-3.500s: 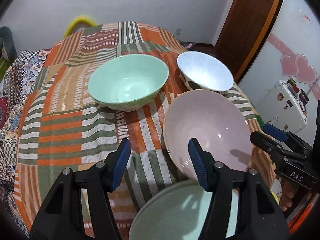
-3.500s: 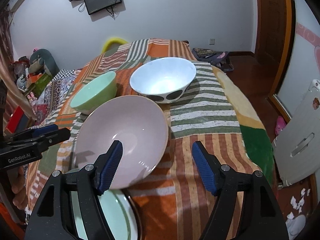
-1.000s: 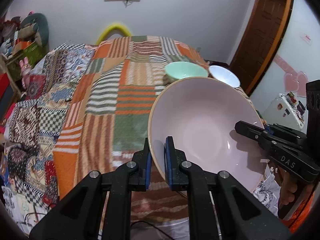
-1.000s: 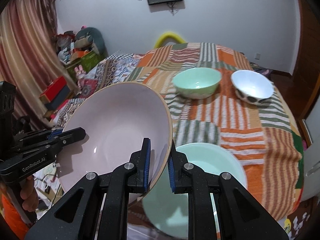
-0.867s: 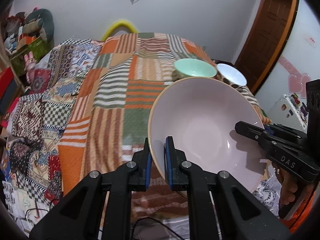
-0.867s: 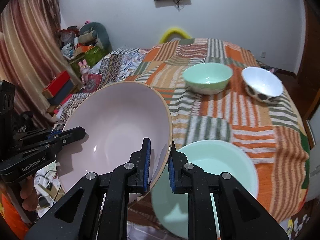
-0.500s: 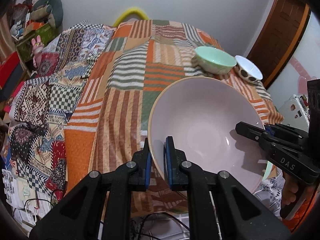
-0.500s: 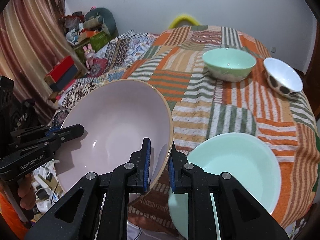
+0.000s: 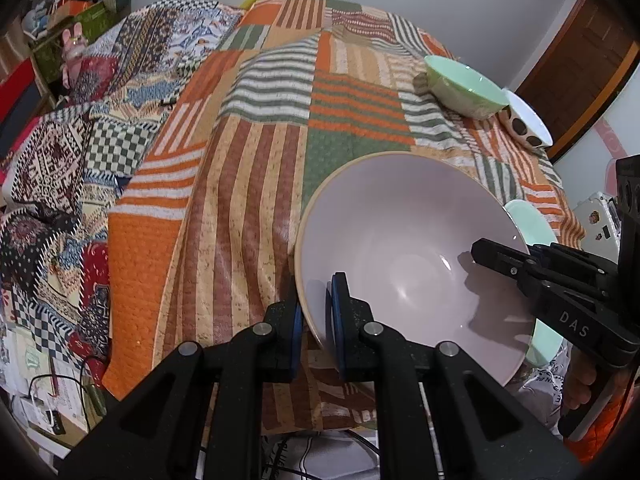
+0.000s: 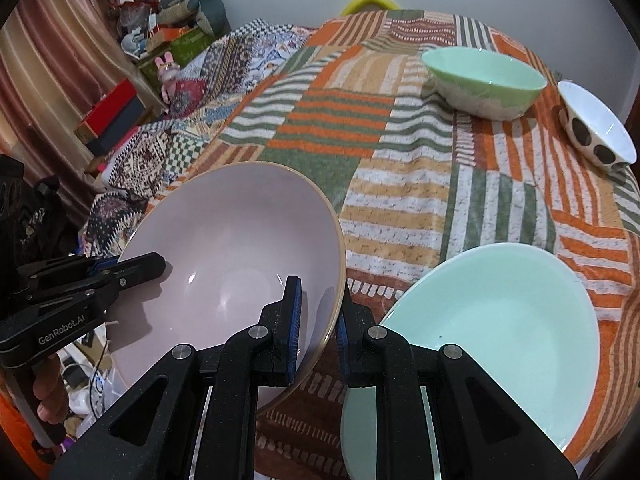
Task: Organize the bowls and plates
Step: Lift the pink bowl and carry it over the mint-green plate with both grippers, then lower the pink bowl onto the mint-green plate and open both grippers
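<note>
A large pink bowl (image 9: 404, 240) is held in the air over the near edge of the patchwork-covered table (image 9: 256, 168). My left gripper (image 9: 316, 312) is shut on its left rim; my right gripper (image 10: 318, 320) is shut on its right rim. The pink bowl (image 10: 232, 248) also shows in the right wrist view. A large mint plate (image 10: 500, 320) lies on the table just right of the pink bowl. A mint bowl (image 10: 484, 76) and a white bowl with dark spots (image 10: 596, 128) stand at the far right.
The table's left side is draped with patterned quilts (image 9: 80, 128). Boxes and toys (image 10: 168, 48) pile up by the left wall. A brown door (image 9: 580, 72) is at the far right. Cables and clutter (image 9: 52, 392) lie on the floor below the near edge.
Both grippers closed on the pink bowl and lifted it off the table. They have carried it back and to the left, away from the mint and white bowls, and tipped downward.
</note>
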